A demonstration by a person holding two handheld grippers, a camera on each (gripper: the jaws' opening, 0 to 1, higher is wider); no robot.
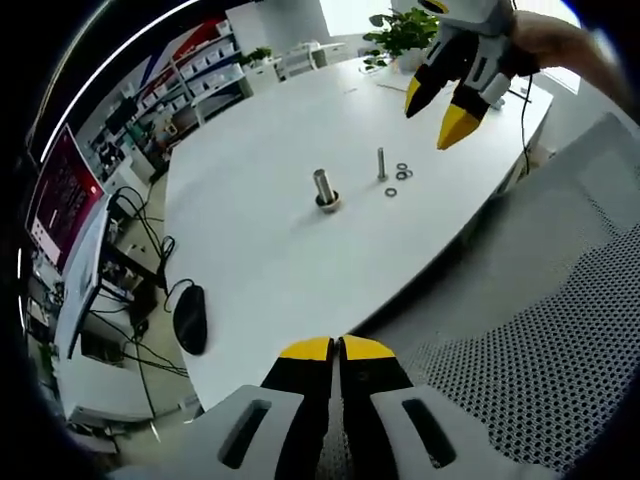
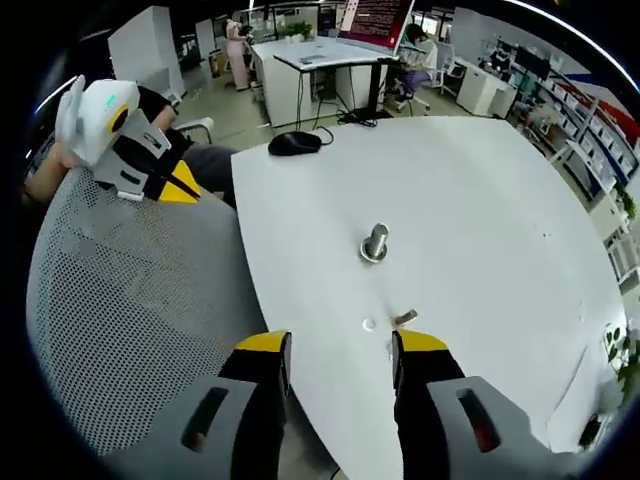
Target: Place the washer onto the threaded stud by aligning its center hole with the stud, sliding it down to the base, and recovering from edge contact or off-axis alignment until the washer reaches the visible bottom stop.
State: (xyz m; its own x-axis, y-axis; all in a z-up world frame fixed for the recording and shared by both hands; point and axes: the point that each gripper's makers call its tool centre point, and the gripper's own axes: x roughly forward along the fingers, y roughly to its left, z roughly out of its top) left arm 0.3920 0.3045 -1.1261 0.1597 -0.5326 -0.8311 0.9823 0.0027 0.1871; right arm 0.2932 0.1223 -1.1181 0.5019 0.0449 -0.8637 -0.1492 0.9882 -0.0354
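Lying flat near the stud [image 1: 326, 188], the washers [image 1: 398, 178] look thin, stiff and slippery, best pinched across the rim by the spread-jawed right gripper [image 1: 440, 112], the left gripper [image 1: 336, 349] being closed, empty.

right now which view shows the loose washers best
The left gripper view: the washers lie in plain sight beside the bolt. In the right gripper view, one washer shows near the right gripper.
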